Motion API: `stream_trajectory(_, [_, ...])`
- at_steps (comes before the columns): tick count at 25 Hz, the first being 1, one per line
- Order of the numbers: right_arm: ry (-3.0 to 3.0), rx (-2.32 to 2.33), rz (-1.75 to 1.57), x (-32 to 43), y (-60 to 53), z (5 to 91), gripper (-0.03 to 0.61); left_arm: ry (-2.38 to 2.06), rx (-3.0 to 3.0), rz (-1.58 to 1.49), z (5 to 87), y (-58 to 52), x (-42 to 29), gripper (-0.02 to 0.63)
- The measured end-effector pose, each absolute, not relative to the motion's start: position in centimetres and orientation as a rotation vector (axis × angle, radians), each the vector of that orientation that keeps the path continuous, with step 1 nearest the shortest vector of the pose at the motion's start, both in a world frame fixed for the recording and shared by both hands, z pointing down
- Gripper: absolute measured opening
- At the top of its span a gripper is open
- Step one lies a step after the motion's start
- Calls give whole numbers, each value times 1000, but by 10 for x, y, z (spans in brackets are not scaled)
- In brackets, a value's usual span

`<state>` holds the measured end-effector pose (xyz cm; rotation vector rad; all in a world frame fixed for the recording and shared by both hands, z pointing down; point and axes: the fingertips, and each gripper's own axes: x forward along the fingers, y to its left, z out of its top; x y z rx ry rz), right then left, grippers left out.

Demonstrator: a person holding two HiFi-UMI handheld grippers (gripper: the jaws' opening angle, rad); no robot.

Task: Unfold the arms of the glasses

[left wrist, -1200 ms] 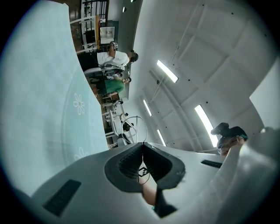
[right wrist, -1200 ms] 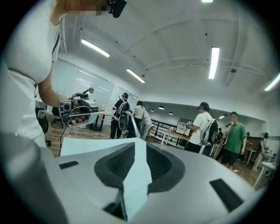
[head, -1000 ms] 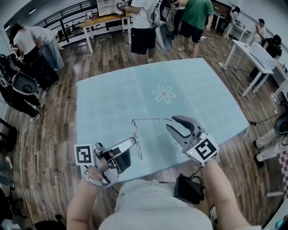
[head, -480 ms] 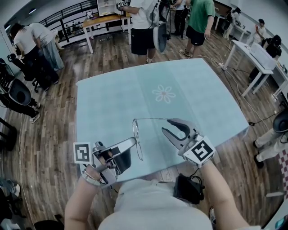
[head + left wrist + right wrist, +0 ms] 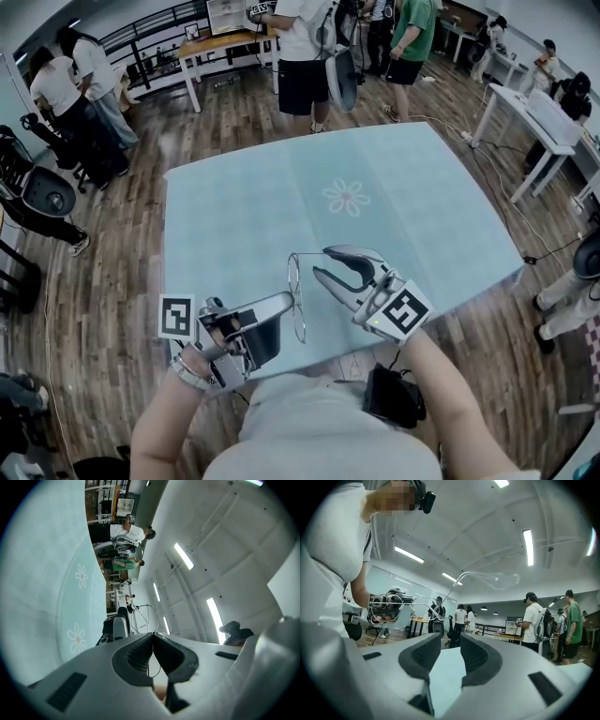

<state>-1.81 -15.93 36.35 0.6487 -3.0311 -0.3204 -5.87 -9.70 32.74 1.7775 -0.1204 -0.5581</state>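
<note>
- Since a second ago my right gripper (image 5: 322,262) has slid left across the head view, from right of centre to just beside the glasses (image 5: 298,321). My left gripper (image 5: 287,302) has hardly shifted.
- The stretch of arm (image 5: 310,253) showing between the front of the glasses and the right gripper is shorter than it was.
- The glasses hang in the air at the lower centre of the head view, over the near edge of the table (image 5: 234,216) with its pale teal cloth.
- The front of the glasses has its long axis running up and down the frame, so the two round lenses sit one above the other.
- One thin arm leaves the top end of the front and points right in the frame, toward the upper finger of the right gripper.
- I cannot make out the second arm.
- The left gripper's fingers are pressed together on the wire frame. In its own view the wire runs down between the pads and a lens ring stands just past the tips.
- The right gripper's fingers stand about half apart, and in its own view only the tablecloth shows in the gap.
- In that same view the arm sweeps from the left side up and across above the fingers, not between them.
- In the head view the arm's end reaches the upper finger. I cannot tell whether they touch.
</note>
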Motion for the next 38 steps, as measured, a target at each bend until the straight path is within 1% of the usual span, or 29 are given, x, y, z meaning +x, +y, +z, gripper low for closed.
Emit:
stream_trajectory(5, [-3097, 586, -314, -34, -158, 358, 124, -111, 1758, -551, 328, -97, -58, 11])
stream_trajectory(10, [-3037, 514, -462, -44, -153, 357, 122, -104, 1736, -538, 329, -94, -53, 11])
stream_trajectory(13, [-3041, 508, -498, -49, -153, 355, 97, -101, 1720, -537, 332, -94, -52, 11])
stream_trajectory(16, [-3032, 508, -525, -53, -153, 355, 89, -100, 1708, -538, 335, -94, -54, 11])
stream_trajectory(20, [-2992, 497, -578, -56, -148, 358, 41, -100, 1698, -548, 335, -94, -56, 11])
stream_trajectory(30, [-3043, 535, -562, -53, -149, 352, 40, -127, 1686, -575, 335, -95, -63, 11])
stream_trajectory(38, [-3075, 615, -466, -39, -153, 352, 37, -137, 1686, -602, 334, -97, -70, 11])
